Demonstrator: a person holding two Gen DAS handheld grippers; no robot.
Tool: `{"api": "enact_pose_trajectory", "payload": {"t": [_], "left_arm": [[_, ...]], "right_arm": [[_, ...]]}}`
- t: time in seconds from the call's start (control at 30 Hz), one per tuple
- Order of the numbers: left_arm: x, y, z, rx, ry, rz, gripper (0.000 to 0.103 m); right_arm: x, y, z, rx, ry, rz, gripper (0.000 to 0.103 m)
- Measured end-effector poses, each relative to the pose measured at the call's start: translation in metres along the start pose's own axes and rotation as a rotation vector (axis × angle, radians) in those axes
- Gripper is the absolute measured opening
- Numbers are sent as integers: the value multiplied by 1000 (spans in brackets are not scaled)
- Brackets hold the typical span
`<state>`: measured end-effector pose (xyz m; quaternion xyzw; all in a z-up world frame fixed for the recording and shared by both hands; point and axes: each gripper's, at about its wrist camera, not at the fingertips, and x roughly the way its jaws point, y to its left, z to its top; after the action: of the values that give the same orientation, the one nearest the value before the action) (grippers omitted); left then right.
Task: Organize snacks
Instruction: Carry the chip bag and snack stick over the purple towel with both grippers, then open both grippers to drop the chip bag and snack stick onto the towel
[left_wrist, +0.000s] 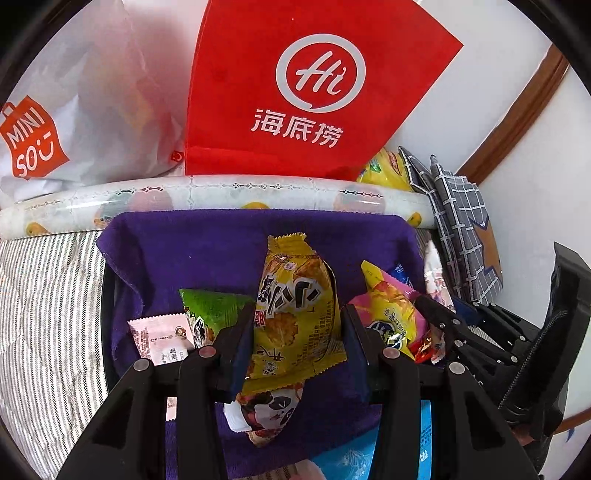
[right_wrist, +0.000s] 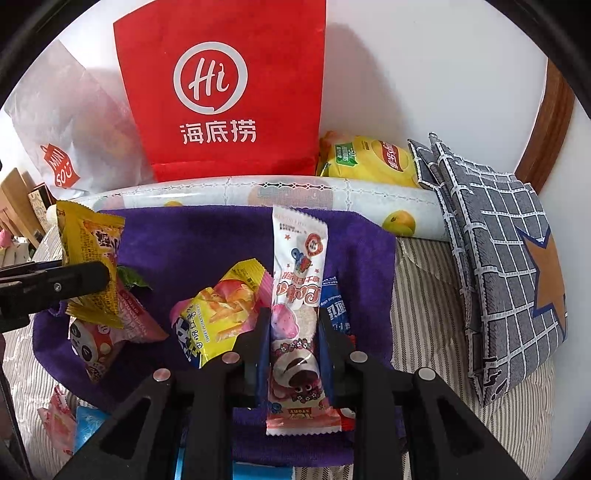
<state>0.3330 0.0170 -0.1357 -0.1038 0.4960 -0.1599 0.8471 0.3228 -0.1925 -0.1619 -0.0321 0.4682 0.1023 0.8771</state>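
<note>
My left gripper (left_wrist: 297, 328) clamps the yellow cracker packet (left_wrist: 295, 295); my right gripper (right_wrist: 293, 334) clamps the pink wafer bar (right_wrist: 297, 302). Both are lifted above the purple towel (right_wrist: 207, 236). Several snacks remain there; sorting looks barely begun.

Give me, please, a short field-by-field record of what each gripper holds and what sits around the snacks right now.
left gripper: shut on yellow cracker packet
right gripper: shut on pink-and-white Lotso bar
surface: purple towel
loose snacks: sweet potato stick packet, panda packet, green packet
behind: red Hi bag, white Miniso bag, patterned roll
right side: checked cushion
</note>
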Motion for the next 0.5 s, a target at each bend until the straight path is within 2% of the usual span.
{"api": "enact_pose_trajectory", "payload": {"t": [0.13,0.3,0.5], "left_arm": [[1,0,1,-3,0,0,45],[-3,-1,0,-1,-6,9,45],[-19,-6,-4,14,-20,23,58]], "right_arm": [[-5,2,2,0,-9,11,24],[-14,6,2,-6,-19,16,32],[-37,10,0,-4,-45,19,39]]}}
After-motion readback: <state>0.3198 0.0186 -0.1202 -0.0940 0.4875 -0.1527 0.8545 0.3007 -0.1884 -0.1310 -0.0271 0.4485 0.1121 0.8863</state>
